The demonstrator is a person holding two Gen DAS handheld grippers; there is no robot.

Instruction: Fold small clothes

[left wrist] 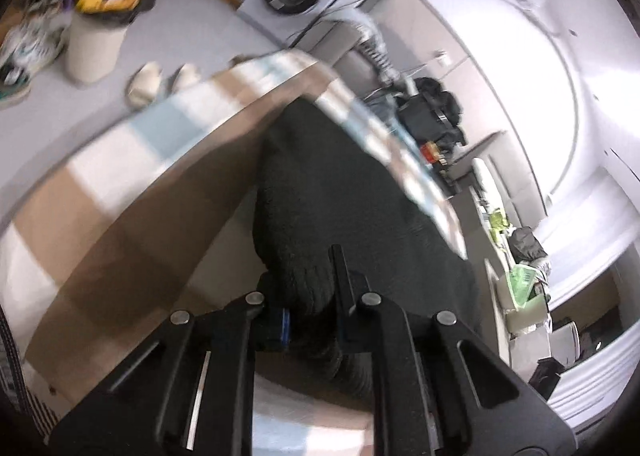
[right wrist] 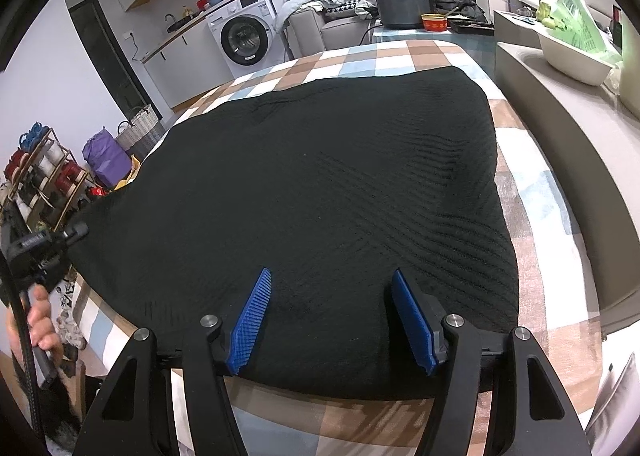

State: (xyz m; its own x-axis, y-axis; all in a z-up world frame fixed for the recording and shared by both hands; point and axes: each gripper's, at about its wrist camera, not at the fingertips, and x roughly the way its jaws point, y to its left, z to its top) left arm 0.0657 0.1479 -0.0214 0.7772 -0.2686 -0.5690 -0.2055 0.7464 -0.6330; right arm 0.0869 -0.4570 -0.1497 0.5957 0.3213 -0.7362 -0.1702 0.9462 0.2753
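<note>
Up close, the left gripper (left wrist: 308, 296) was pinched tight on the left edge of the black knit cloth (right wrist: 320, 184). Over on the near side, the right gripper (right wrist: 332, 320) hung wide apart above the cloth, which lay spread on the checked worktop (right wrist: 540, 196).

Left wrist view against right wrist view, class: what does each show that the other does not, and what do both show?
Only the left wrist view: the left gripper shut on a bunched edge of the black knit, slippers and a bin on the floor.
Only the right wrist view: the right gripper open above the knit, which lies spread flat, a hand holding the other tool, a pot and a white basin.
Both: the knit, the checked cloth under it, the washing machine.
</note>
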